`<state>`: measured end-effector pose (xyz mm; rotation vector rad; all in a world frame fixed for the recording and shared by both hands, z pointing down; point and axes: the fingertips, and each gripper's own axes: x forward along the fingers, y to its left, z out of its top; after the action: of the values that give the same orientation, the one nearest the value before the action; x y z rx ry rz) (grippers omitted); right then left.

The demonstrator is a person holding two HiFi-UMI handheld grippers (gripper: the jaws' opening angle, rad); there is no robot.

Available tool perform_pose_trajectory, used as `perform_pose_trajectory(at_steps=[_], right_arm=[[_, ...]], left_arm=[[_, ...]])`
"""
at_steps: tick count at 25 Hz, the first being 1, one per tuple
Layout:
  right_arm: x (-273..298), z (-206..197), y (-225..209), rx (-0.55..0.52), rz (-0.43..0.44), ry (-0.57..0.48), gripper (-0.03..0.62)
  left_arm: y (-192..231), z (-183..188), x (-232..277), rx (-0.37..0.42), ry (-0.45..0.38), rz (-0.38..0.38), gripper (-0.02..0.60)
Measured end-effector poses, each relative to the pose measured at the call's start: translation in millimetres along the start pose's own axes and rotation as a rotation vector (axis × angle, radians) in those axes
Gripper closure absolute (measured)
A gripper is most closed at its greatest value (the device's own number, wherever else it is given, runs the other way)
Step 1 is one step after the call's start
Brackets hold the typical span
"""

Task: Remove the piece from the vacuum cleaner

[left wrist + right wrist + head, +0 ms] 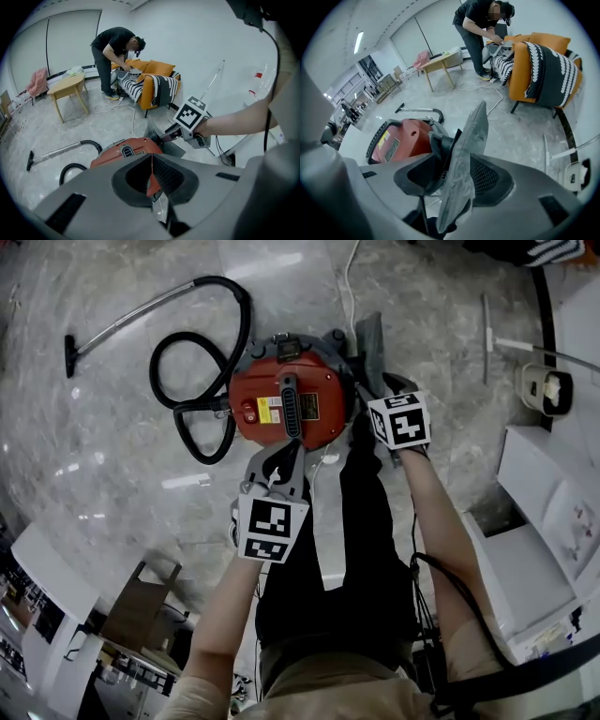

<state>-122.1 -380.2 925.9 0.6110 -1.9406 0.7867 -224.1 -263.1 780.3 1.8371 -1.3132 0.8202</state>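
The red vacuum cleaner [286,407] [125,149] [401,137] sits on the pale floor in front of me. A flat grey piece [369,341] [469,136] with a black collar stands upright at the vacuum's right side. My right gripper [367,381] [459,160] points steeply down at it. Its jaws stand wide on either side of the piece, which rises between them. My left gripper [293,448] [151,166] hangs over the near edge of the red body. Its tips meet in a thin line with nothing between them.
A black hose [202,381] loops left of the vacuum and runs to a metal wand [122,320]. A white cable [349,287] crosses the floor. A person [115,51] bends over an orange sofa [157,84] beside a wooden table [68,86]. White furniture [553,521] stands on the right.
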Motion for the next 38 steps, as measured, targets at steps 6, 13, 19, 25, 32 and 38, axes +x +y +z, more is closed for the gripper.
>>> perform_pose_trajectory(at_steps=[6,13,19,25,32,38], right_arm=[[17,-10,-11,-0.045,-0.043,0.042,0.381],[23,-9,-11,-0.045,-0.031,0.067,0.381],[16,-17,-14,0.001,0.005,0.036,0.462],[8,-28,-38,-0.003,-0.043,0.007,0.552],[12,-29,-31,-0.006,-0.028,0.018,0.551],[16,-32,-34,-0.025,-0.036,0.052,0.551]], left_arm=[[-2,-12,1,-0.014,0.007,-0.027,0.588],[-4,-18,7,-0.011,0.024,-0.04,0.588],[-11,-17,14,-0.02,0.021,-0.056,0.588],[-20,-16,20,-0.018,0.022,-0.08,0.588],[-25,-20,24,-0.015,0.034,-0.089,0.588],[-29,-20,24,-0.014,0.034,-0.094,0.588]])
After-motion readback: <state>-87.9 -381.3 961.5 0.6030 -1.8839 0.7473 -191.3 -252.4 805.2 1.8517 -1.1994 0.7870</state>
